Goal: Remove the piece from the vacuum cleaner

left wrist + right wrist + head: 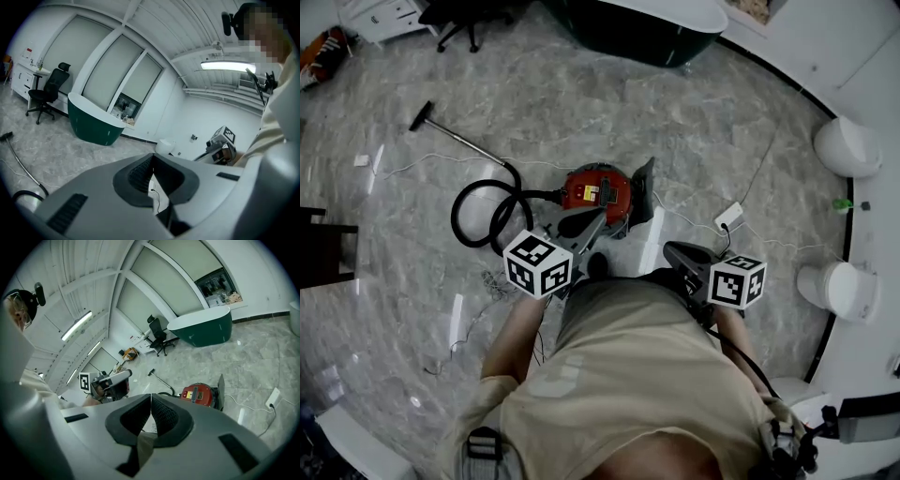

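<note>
Vacuum cleaner (598,190): one, red.
Hose (478,214): one, black.
Tube with floor nozzle (459,141): one.
Grippers: two, left gripper (153,173) and right gripper (151,411).
Bathtub (647,33): one, green.
Office chair (455,17): one.
White round fixtures: two, upper fixture (847,145) and lower fixture (832,289).

We lose the near side of the vacuum cleaner (587,184) behind the fingertips of the left gripper (596,217), and the yellow label (605,194) just beyond them is too small to read.
</note>
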The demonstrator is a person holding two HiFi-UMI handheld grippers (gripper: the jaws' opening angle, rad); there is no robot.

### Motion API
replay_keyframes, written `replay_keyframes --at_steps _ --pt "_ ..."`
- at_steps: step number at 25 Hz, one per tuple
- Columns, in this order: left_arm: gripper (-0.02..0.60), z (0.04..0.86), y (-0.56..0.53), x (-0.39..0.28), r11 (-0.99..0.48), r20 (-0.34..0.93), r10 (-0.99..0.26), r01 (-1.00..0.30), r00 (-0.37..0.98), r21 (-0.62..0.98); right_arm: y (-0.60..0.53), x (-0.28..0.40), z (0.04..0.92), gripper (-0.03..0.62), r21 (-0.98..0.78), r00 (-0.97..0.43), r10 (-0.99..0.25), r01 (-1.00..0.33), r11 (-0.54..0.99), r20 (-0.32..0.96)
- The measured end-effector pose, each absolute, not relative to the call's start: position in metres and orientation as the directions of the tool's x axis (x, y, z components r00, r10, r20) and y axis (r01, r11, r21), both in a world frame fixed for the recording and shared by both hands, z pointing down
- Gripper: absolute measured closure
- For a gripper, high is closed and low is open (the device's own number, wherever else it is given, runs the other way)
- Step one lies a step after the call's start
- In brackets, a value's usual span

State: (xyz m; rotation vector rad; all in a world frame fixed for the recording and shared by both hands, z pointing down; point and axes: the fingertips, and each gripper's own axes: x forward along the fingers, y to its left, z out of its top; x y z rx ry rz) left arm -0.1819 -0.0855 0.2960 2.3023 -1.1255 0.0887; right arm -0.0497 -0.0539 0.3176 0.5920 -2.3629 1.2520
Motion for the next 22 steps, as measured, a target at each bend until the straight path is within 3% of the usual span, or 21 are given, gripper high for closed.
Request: replay_keyframes --at_steps 11,18,22 --pt "0.577 0.317 -0.110 -0.188 -0.452 0.353 -0.692 -0.760 0.629 0.467 -0.099 -0.057 0.355 0.591 -0.683 -0.801 -0.117 -0.567 0.460 0.587" --pt "0.577 0.328 -0.133 -0.166 -0.420 0.453 -0.665 -0.799 0.594 0.431 -0.143 -0.037 0.400 0.591 -0.684 -0.776 -0.045 -0.580 0.443 0.629" --pt "0.577 0.337 -0.160 -0.140 -0.414 0.488 -0.632 -0.795 0.602 0.444 -0.178 -0.014 0.437 0.591 -0.719 -0.776 -0.049 -0.605 0.343 0.629"
